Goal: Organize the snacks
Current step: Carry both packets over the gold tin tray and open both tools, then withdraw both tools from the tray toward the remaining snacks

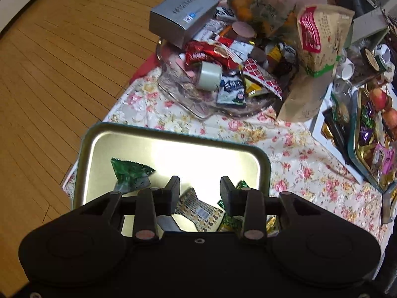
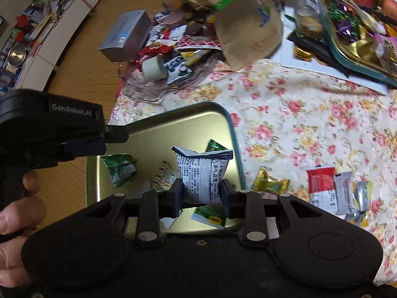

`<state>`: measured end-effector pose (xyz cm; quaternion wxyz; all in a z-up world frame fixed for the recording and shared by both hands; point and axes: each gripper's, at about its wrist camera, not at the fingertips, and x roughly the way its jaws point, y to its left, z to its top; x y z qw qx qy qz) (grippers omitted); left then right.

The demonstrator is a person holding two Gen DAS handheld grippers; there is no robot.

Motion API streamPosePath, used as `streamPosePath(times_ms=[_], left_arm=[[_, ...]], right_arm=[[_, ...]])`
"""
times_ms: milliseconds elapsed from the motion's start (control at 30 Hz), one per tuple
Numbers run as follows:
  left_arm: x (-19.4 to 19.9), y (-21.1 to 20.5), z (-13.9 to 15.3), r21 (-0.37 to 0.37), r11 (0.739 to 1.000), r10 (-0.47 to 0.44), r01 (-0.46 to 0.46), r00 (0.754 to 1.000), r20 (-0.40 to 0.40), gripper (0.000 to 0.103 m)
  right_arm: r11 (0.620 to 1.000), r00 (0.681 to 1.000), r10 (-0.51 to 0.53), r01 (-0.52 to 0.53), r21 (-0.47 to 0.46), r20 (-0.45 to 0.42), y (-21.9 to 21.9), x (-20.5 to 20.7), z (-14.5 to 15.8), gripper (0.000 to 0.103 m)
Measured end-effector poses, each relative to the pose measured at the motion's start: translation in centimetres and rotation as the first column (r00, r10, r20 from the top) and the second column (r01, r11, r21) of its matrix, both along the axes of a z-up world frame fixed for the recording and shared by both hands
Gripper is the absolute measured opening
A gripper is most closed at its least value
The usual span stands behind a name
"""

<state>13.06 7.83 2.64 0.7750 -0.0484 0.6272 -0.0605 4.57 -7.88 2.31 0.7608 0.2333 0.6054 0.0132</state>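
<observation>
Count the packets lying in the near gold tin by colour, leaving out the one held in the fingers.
Green packets: 3
Brown-patterned packet: 1
Total: 4
Left out: the held white packet.

Gold tray (image 2: 158, 129), white pkt (image 2: 202, 173), pink-floral cloth (image 2: 310, 124).

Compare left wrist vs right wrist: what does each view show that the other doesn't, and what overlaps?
Left wrist only: the left claw from behind, open and empty over the tin tray.

Right wrist only: the right claw shut on a white printed snack packet above the tray; loose snacks on the floral tablecloth, a yellow candy and a red and grey packet; the person's hand on the left tool.

Both: the tray holding a green wrapper, the glass dish of snacks, the silver box, the brown paper bag.
</observation>
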Motion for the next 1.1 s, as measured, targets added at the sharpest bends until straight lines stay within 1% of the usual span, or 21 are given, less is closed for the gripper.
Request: streamPosePath(times_ms=[67, 167, 233, 300, 467, 567, 733, 900, 967, 1100], left_arm=[[0.2, 0.5, 0.1, 0.009, 1.0, 0.022, -0.022, 1.0, 0.01, 0.046], [0.5, 0.9, -0.2, 0.005, 0.999, 0.037, -0.037, 0.999, -0.002, 0.046], [0.5, 1.0, -0.4, -0.008, 0.999, 0.044, -0.044, 0.999, -0.015, 0.046], [0.4, 0.7, -0.4, -0.013, 0.999, 0.036, -0.036, 0.999, -0.023, 0.046], [-0.1, -0.9, -0.5, -0.016, 1.0, -0.02, 0.02, 0.999, -0.029, 0.046], [-0.4, -2.0, -0.8, -0.017, 0.998, -0.056, 0.056, 0.997, -0.045, 0.046], [-1.1, -4.0, -1.3, -0.043, 0.991, -0.132, 0.129, 0.989, -0.067, 0.046], [-2.3, -6.6, -1.3, -0.017, 0.974, -0.227, 0.226, 0.973, -0.045, 0.046], [-2.9, -8.0, -1.5, -0.012, 0.962, -0.273, 0.273, 0.961, -0.041, 0.046], [-4.2, -11.1, -2.2, 0.005, 0.933, -0.359, 0.36, 0.932, -0.045, 0.046]], right_arm=[[1.0, 1.0, 0.004, -0.004, 0.018, 0.002, 0.5, 0.3, 0.1, 0.036], [0.998, 1.0, 0.001, -0.001, 0.062, -0.002, 0.6, 0.4, 0.1, 0.046], [0.997, 1.0, 0.003, -0.002, 0.083, -0.007, 0.4, 0.4, 0.1, 0.046], [0.997, 1.0, -0.008, 0.009, 0.077, -0.011, -0.1, 0.2, 0.0, 0.046], [0.996, 0.997, -0.063, 0.066, 0.063, -0.049, -1.9, -0.3, -0.9, 0.046], [0.994, 0.991, -0.102, 0.105, 0.036, -0.081, -3.4, -0.7, -1.6, 0.046], [0.985, 0.978, -0.171, 0.173, 0.004, -0.116, -6.6, -1.9, -2.5, 0.046], [0.962, 0.95, -0.274, 0.274, -0.021, -0.147, -11.5, -4.0, -2.9, 0.046], [0.95, 0.937, -0.312, 0.312, -0.023, -0.159, -13.6, -5.0, -3.1, 0.046], [0.913, 0.894, -0.404, 0.407, -0.029, -0.192, -18.2, -7.2, -3.4, 0.046]])
